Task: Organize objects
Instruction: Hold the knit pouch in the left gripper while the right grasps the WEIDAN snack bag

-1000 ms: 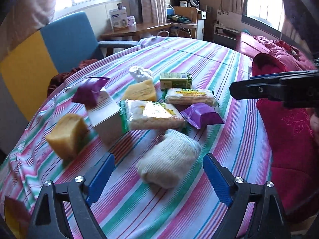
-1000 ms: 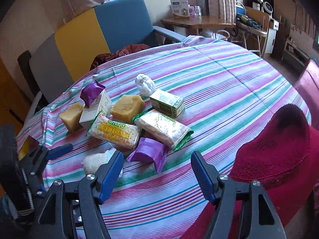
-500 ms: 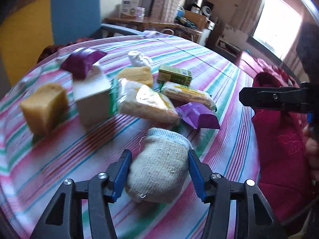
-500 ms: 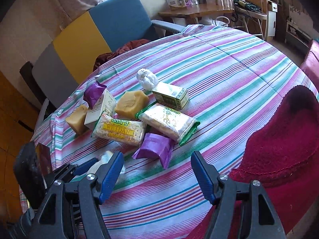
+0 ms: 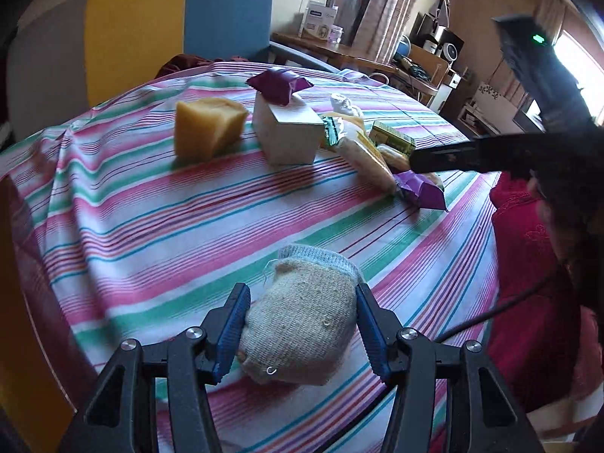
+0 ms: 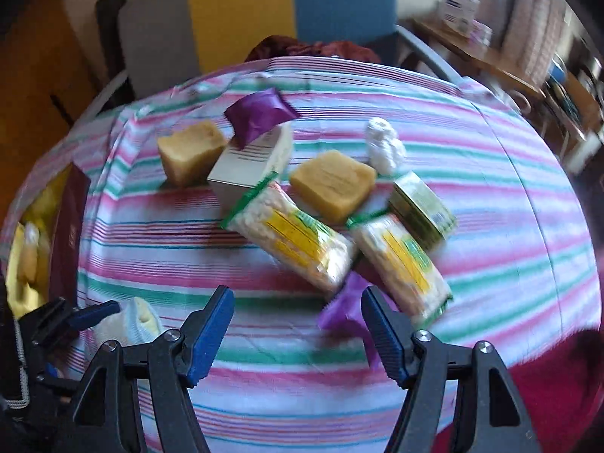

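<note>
Striped cloth covers the tabletop [image 5: 158, 211]. My left gripper [image 5: 300, 334] is closed on a rolled beige sock [image 5: 302, 324] at the near edge, both blue pads pressing its sides. My right gripper [image 6: 298, 334] hangs open and empty above a purple packet [image 6: 345, 309]. Toward the tabletop's middle sit two snack packs, two yellow sponge blocks and a white box [image 6: 249, 166].

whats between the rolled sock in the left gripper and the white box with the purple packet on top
Only bare striped tablecloth lies between the rolled sock and the white box, as the left wrist view shows.
</note>
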Tool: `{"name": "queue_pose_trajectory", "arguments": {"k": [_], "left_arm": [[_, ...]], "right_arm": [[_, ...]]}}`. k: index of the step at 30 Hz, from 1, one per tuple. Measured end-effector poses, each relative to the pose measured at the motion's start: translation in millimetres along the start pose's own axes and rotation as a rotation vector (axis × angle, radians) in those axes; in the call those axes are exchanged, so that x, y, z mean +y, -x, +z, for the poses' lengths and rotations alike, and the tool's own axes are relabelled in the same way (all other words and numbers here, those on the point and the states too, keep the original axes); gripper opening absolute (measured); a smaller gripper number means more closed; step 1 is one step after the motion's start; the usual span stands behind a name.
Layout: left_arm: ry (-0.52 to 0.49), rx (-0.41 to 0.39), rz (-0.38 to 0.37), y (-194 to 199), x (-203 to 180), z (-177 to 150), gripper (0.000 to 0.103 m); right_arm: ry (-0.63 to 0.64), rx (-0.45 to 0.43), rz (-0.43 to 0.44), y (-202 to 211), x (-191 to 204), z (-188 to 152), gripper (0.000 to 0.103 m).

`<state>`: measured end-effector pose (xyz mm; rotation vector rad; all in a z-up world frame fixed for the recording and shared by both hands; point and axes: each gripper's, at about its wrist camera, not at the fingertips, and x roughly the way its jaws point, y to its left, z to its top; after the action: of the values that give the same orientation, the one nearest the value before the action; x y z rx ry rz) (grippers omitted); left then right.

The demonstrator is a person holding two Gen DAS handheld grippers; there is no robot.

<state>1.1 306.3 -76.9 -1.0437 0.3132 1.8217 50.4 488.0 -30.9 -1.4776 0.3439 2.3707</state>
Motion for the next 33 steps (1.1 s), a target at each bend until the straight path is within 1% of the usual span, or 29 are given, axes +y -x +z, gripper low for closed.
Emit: {"name": "queue_pose_trajectory", "arguments": {"k": [3, 5, 8, 13, 14, 15, 16, 18, 19, 24, 26, 28, 32, 33], "left_arm": [[0.014, -0.004, -0.001, 3.4, 4.3, -4.4, 0.057], [0.023, -0.004, -0.004, 5.3, 6.1, -5.5, 0.057], [0.034, -0.005, -0.012, 6.5, 9.1, -7.0, 0.057], [0.043, -0.007, -0.018, 6.1, 11.0, -7.1, 0.057], [0.046, -0.008, -0.019, 6.1, 11.4, -7.3, 0.058], [0.048, -0.009, -0.020, 6.2, 11.7, -7.3, 0.058], [0.050, -0.009, -0.021, 6.2, 11.9, -7.4, 0.058], [0.053, -0.009, -0.020, 6.7, 12.2, -7.8, 0.058], [0.053, -0.009, -0.020, 7.0, 12.6, -7.8, 0.058], [0.056, -0.011, -0.016, 8.7, 11.8, -8.5, 0.057], [0.053, -0.012, -0.014, 9.4, 11.3, -9.4, 0.057], [0.054, -0.012, -0.013, 10.2, 11.4, -10.6, 0.057], [0.055, -0.010, -0.010, 11.9, 11.3, -12.1, 0.058], [0.056, -0.011, -0.010, 11.9, 12.0, -12.1, 0.057]], "right_arm": [[0.097, 0.019, -0.036, -12.3, 7.4, 14.7, 0.071], [0.160, 0.036, -0.091, -20.1, 12.0, 21.6, 0.070], [0.242, 0.065, -0.115, -31.2, 15.2, 27.3, 0.070], [0.287, 0.099, -0.108, -48.0, 13.8, 33.2, 0.070], [0.287, 0.105, -0.106, -52.2, 13.0, 33.6, 0.068], [0.285, 0.115, -0.102, -57.4, 13.6, 34.3, 0.064], [0.280, 0.126, -0.091, -61.2, 14.8, 33.2, 0.049], [0.269, 0.130, -0.086, -63.2, 18.6, 29.8, 0.047], [0.266, 0.131, -0.073, -62.0, 20.5, 28.0, 0.047], [0.241, 0.151, 0.076, -50.0, 34.0, 15.3, 0.049], [0.229, 0.142, 0.129, -48.6, 37.6, 10.8, 0.053], [0.218, 0.132, 0.146, -51.2, 36.3, 8.2, 0.057], [0.191, 0.127, 0.157, -56.0, 29.7, 6.6, 0.060], [0.188, 0.126, 0.165, -57.1, 29.2, 11.1, 0.061]]}}
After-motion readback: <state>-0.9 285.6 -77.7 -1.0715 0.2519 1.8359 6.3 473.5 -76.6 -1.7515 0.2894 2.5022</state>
